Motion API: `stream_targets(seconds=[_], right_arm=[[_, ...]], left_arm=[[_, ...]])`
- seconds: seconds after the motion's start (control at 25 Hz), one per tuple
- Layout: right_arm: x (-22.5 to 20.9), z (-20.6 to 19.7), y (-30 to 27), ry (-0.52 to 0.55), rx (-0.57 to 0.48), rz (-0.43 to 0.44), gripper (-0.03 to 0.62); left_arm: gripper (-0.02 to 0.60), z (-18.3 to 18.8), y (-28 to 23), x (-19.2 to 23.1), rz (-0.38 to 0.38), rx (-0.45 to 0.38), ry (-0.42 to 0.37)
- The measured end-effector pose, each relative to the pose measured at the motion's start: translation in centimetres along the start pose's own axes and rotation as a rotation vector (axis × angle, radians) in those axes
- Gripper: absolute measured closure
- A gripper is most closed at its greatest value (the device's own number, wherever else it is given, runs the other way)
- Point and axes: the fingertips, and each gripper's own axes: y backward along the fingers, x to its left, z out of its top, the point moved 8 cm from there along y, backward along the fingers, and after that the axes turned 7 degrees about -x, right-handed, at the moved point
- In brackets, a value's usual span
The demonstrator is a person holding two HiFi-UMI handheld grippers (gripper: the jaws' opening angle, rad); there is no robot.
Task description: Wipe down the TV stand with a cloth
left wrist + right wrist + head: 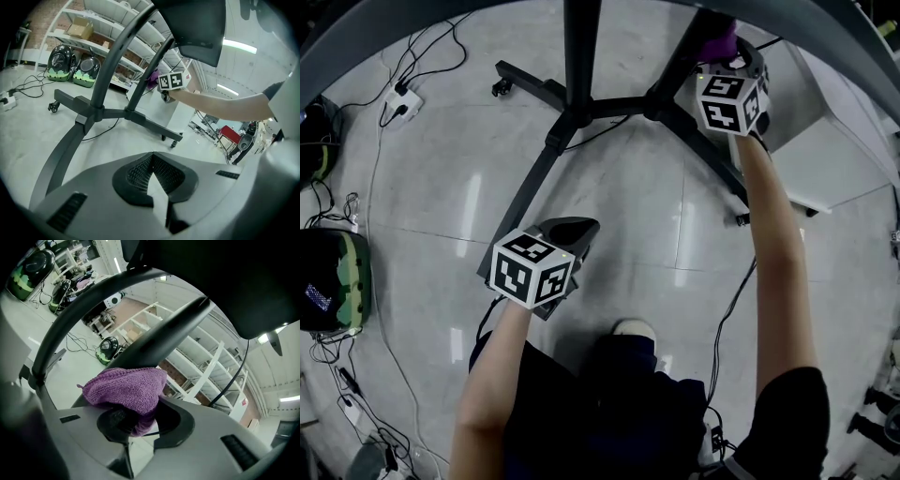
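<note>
1. A person bends over a black metal TV stand (577,111) with curved uprights and castor-tipped legs. It stands on a pale grey tiled floor (628,206), and in the head view its hub sits at 12 o'clock.
2. The right gripper (138,420), at 1 o'clock in the head view on an outstretched bare forearm (773,234), has its jaws clenched on a purple knitted cloth (127,389).
3. The cloth bunches up over the jaws and lies against one dark curved upright of the stand. In the right gripper view that upright sweeps from 8 o'clock up to 1 o'clock.
4. The left gripper (153,154), just off centre toward 7 o'clock in the head view, hovers over the stand's near leg. Whether it touches the leg cannot be told.
5. Its jaws are closed on each other, tips meeting, with nothing between them.
6. In the left gripper view the stand's legs spread at 10 o'clock, and the right gripper's marker cube shows near 12 o'clock against the upright.
7. A white power strip (401,101) with black cables lies on the floor at 10 o'clock in the head view.
8. A black-and-green backpack (336,281) sits at 9 o'clock.
9. White shelving (117,28) lines the wall at 11 o'clock in the left gripper view.
</note>
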Motion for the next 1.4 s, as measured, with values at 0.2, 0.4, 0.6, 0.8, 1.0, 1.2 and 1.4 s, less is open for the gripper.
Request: stream_targets(seconds=[0.2,0.4,0.6,0.8,1.0,1.2,1.4], right_arm=[[2.8,-2.6,-0.3,0.011,0.040,0.038,0.499],[5.7,-5.1,-0.7,0.040,0.083,0.077,0.499],[7.9,-7.1,-1.0,0.033,0.129,0.101,0.499],[10.0,-8.6,-0.9,0.052,0.163,0.132,0.499],[11.6,-9.8,-0.6,0.075,0.187,0.161,0.499],[13.3,-10.9,-0.1,0.163,0.207,0.229,0.499],[15.7,-11.9,1.4,0.397,0.192,0.329,0.499]], left_arm=[[0.575,0.3,-0.3,-0.4,-0.017,-0.010,-0.002],[0.575,0.0,-0.4,0.4,-0.005,0.006,0.010],[0.575,-0.5,-0.4,1.0,0.007,0.020,0.022],[0.575,-0.8,-0.4,1.6,0.018,0.029,0.030],[0.575,-1.0,-0.5,1.8,0.023,0.037,0.035],[0.575,-1.2,-0.8,1.8,0.022,0.045,0.040],[0.575,-1.0,-0.7,1.4,0.015,0.042,0.029]])
